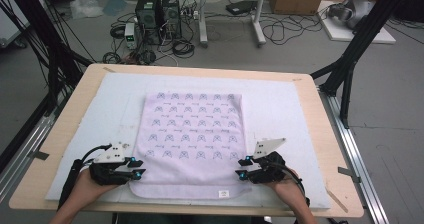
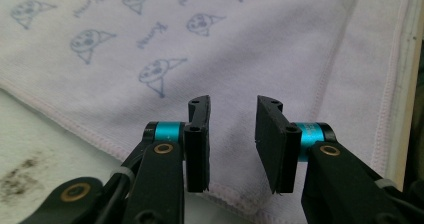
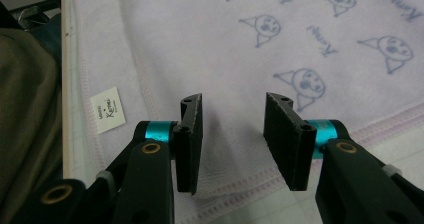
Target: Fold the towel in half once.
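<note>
Left hand-held gripper (image 1: 136, 167): jaws apart with a clear gap and nothing between them; in the left gripper view (image 2: 232, 144) the pads hang just over the towel's hemmed near corner, not pressing on it.
Right hand-held gripper (image 1: 243, 168): jaws likewise apart and holding nothing; in the right gripper view (image 3: 233, 141) they stand above the towel's stitched edge, with the small white label (image 3: 109, 109) off to one side.
Left hand (image 1: 89, 184): comes in from the bottom edge of the high view, forearm angled inward, gripper pointing across toward the towel's lower left corner.
Right hand (image 1: 285, 183): mirrors it on the other side, gripper pointing inward at the lower right corner.
Towel (image 1: 192, 136): pale lilac with rows of small blue printed figures, spread flat in the middle of the desk, its near edge between the two grippers.
Pad (image 1: 280, 104): white sheet under the towel.
Desk (image 1: 65, 129): light wooden top bearing the pad.
</note>
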Available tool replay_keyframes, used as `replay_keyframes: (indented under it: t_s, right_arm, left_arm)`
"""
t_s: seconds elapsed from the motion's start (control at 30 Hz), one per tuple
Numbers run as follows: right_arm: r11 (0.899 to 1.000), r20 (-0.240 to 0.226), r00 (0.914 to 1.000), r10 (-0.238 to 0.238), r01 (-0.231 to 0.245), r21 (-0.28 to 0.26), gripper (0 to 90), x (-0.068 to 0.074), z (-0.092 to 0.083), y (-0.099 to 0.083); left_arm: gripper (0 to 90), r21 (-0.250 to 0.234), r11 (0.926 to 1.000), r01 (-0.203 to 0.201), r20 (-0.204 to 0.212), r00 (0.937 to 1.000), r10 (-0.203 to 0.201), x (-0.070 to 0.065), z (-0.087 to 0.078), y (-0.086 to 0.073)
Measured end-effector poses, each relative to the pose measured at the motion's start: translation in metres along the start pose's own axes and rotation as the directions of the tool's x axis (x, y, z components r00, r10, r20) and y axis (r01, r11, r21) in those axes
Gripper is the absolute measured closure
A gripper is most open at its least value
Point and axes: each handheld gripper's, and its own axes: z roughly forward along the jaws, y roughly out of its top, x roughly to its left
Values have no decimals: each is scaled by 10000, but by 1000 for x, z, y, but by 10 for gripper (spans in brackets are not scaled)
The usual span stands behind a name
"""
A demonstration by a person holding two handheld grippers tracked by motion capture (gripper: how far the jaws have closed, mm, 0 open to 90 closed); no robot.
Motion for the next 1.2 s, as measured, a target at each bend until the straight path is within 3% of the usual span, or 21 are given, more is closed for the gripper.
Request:
replay_keyframes:
  t_s: [0.13,0.27,0.33,0.43,0.57,0.73,0.9,0.97,1.0,1.07,1.2]
  right_arm:
    - [9996,167,9998,-82,77,286,609,2,7,-5]
    - [9995,299,9995,-33,23,306,747,2,6,-5]
    - [9994,68,10000,64,-67,329,837,0,6,-4]
    - [9994,0,10000,51,-51,355,862,0,5,-3]
    - [9999,-9,10000,40,-40,125,866,1,-1,0]
    - [9994,173,9998,-85,91,-333,869,3,-19,9]
    - [9971,79,9996,-281,286,-700,870,13,-38,10]
    - [9966,-53,9994,-354,350,-746,848,21,-42,6]
    - [9969,-121,9994,-325,315,-726,764,22,-41,3]
    - [9984,-218,9998,-39,27,-557,735,20,-36,-3]
    - [9997,-376,9993,-1,-8,-232,695,17,-23,-9]
  left_arm:
    - [685,136,9999,-39,-8,10000,39,-1,4,-3]
    - [819,76,10000,-51,74,10000,50,-2,5,-3]
    - [863,38,10000,-58,71,10000,58,-3,5,-2]
    - [875,89,9999,-139,47,9999,138,-3,4,-1]
    - [879,-118,9998,-158,14,9999,159,-4,-2,1]
    - [882,-638,9973,-364,-110,9993,358,-8,-22,13]
    - [882,-1043,9928,-588,120,9981,604,-20,-41,18]
    - [869,-935,9934,-665,201,9974,686,-24,-41,15]
    - [823,-812,9947,-626,234,9976,647,-24,-38,13]
    - [763,-587,9969,-529,353,9979,550,-23,-29,10]
    - [696,-201,9990,-389,383,9985,396,-22,-15,5]
